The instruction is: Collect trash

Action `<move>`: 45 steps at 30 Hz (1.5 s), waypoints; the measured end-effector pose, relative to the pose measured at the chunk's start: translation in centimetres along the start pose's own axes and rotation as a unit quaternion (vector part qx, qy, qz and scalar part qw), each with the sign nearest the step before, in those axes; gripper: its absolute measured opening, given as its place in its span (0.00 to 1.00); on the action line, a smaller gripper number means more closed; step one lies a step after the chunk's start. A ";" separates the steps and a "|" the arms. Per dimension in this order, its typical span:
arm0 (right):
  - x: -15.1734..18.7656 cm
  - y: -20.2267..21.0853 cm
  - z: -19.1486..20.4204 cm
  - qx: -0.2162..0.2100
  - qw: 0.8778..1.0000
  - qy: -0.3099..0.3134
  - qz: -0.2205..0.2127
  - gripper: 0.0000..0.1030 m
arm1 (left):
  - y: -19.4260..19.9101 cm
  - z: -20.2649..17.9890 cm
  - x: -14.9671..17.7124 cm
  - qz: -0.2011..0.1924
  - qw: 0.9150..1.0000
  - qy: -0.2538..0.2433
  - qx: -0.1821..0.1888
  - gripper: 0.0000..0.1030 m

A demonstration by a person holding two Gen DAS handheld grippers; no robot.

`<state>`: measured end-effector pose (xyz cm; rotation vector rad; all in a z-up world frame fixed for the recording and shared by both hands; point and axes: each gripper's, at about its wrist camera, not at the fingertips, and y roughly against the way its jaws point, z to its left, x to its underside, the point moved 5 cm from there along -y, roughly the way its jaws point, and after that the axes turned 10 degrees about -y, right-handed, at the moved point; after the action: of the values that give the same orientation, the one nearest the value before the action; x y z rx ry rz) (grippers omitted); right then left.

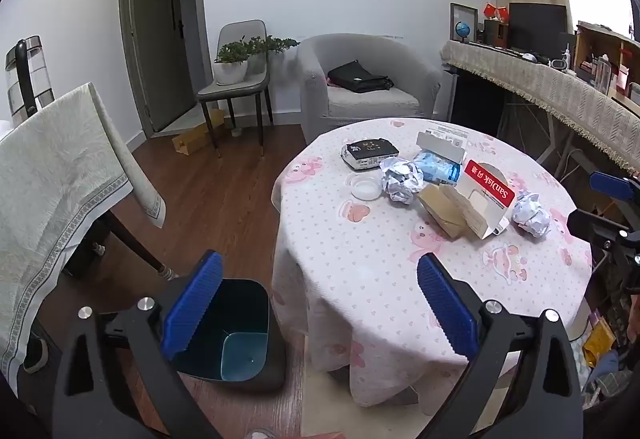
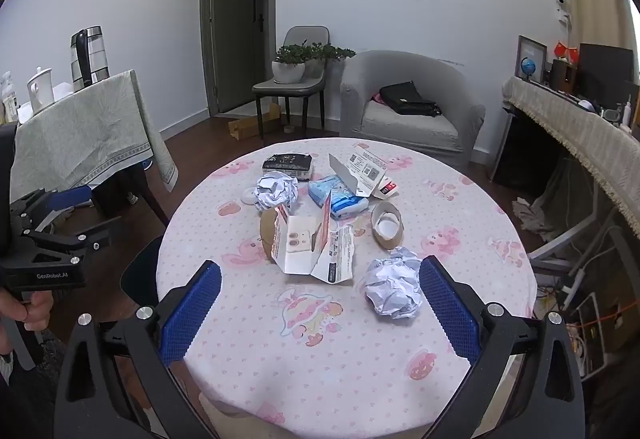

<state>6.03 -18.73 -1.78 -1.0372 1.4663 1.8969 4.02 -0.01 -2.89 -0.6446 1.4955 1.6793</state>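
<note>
A round table [image 2: 460, 319] with a pink-patterned cloth holds trash: two crumpled paper balls [image 2: 394, 289] [image 2: 276, 191], a torn white and red SanDisk box [image 2: 316, 251], a brown tape roll [image 2: 386, 225], a blue tissue pack [image 2: 338, 197] and an open white carton [image 2: 360, 171]. A dark bin [image 1: 236, 335] stands open on the floor left of the table. My left gripper [image 1: 320, 303] is open and empty, above the bin and the table's edge. My right gripper [image 2: 320, 303] is open and empty over the table's near side, its right finger beside the near paper ball.
A black box [image 2: 288, 165] and a small clear dish [image 1: 366, 187] also lie on the table. A cloth-covered side table [image 1: 52, 183] stands left, a grey armchair [image 1: 360, 87] and chair with a plant [image 1: 236, 75] behind, a covered desk [image 1: 560, 95] right.
</note>
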 end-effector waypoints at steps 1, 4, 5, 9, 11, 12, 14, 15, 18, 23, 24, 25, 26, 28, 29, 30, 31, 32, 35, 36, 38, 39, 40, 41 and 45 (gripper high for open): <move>0.0 0.0 0.0 0.000 1.000 -0.001 0.000 0.97 | 0.0 0.0 0.0 0.001 1.000 0.001 0.002 0.96; 0.1 0.1 0.0 -0.002 1.000 -0.003 0.002 0.97 | 0.0 0.1 0.1 0.003 1.000 0.004 0.009 0.96; 0.1 0.2 0.1 -0.002 1.000 -0.002 0.001 0.97 | 0.0 0.2 0.1 0.003 1.000 0.003 0.009 0.96; 0.0 0.0 0.2 -0.003 1.000 -0.003 0.003 0.97 | -0.1 0.5 0.2 0.001 1.000 -0.002 -0.001 0.96; -0.1 -0.1 0.3 -0.002 1.000 -0.004 0.004 0.97 | -0.1 0.6 0.3 0.001 1.000 -0.003 0.001 0.96; -0.1 -0.2 0.3 -0.002 1.000 -0.003 0.004 0.97 | -0.1 0.7 0.3 0.000 1.000 -0.003 0.001 0.96; 0.0 -0.1 0.1 -0.004 1.000 -0.003 0.002 0.97 | 0.4 0.4 -0.2 -0.001 1.000 -0.005 -0.004 0.96; 0.0 -0.1 0.1 -0.004 1.000 -0.003 0.001 0.97 | 0.4 0.2 -0.2 -0.001 1.000 -0.007 -0.006 0.96; 0.0 -0.1 0.1 -0.004 1.000 -0.002 0.001 0.97 | 0.2 -0.2 -0.1 0.001 1.000 -0.009 -0.006 0.96; -0.1 -0.1 -0.1 -0.004 1.000 -0.003 0.001 0.97 | 0.2 -0.3 0.0 0.000 1.000 -0.009 -0.007 0.96; 0.0 0.0 0.2 -0.004 1.000 -0.002 0.001 0.97 | 0.2 -0.2 -0.1 0.000 1.000 -0.009 -0.006 0.96; 0.0 0.0 0.2 -0.004 1.000 -0.002 0.001 0.97 | 0.2 -0.2 -0.1 0.000 1.000 -0.008 -0.006 0.96; 0.0 0.0 0.1 -0.005 1.000 -0.002 0.001 0.97 | 0.2 -0.2 0.0 0.000 1.000 -0.008 -0.006 0.96; 0.0 0.0 0.1 -0.004 1.000 -0.002 0.001 0.97 | 0.2 -0.2 0.0 0.000 1.000 -0.008 -0.006 0.96; 0.0 0.0 0.1 -0.004 1.000 -0.003 0.001 0.97 | 0.2 -0.2 0.0 0.000 1.000 -0.007 -0.006 0.96; 0.0 0.0 0.0 -0.004 1.000 -0.003 0.001 0.97 | 0.2 -0.2 0.0 0.000 1.000 -0.007 -0.005 0.96; 0.0 -0.1 0.0 -0.004 1.000 -0.003 0.001 0.97 | 0.2 -0.3 0.0 0.000 1.000 -0.008 -0.006 0.96; 0.0 -0.1 0.0 -0.004 1.000 -0.003 0.001 0.97 | 0.1 -0.4 0.0 0.001 1.000 -0.009 -0.006 0.96; 0.0 -0.1 0.0 -0.004 1.000 -0.003 0.001 0.97 | 0.1 -0.6 0.1 0.002 1.000 -0.009 -0.003 0.96; 0.0 0.0 0.0 -0.004 1.000 -0.003 0.001 0.97 | 0.1 -0.6 0.1 0.002 1.000 -0.009 -0.003 0.96; 0.0 -0.1 0.1 -0.004 1.000 -0.003 0.001 0.97 | 0.1 -0.5 0.1 0.003 1.000 -0.008 -0.002 0.96; 0.0 -0.1 0.1 -0.004 1.000 -0.003 0.001 0.97 | 0.1 -0.6 0.1 0.003 1.000 -0.007 -0.002 0.96; 0.0 -0.1 0.1 -0.004 1.000 -0.003 0.001 0.97 | 0.1 -0.5 0.1 0.003 1.000 -0.008 -0.002 0.96; 0.0 -0.1 0.0 -0.004 1.000 -0.003 0.001 0.97 | 0.1 -0.6 0.1 0.003 1.000 -0.007 -0.002 0.96; 0.0 -0.1 0.1 -0.004 1.000 -0.002 0.001 0.97 | 0.1 -0.5 0.1 0.004 1.000 -0.007 -0.001 0.96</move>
<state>6.09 -18.66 -1.79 -1.0348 1.4589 1.9072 3.85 -0.50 -3.03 -0.6273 1.4892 1.6872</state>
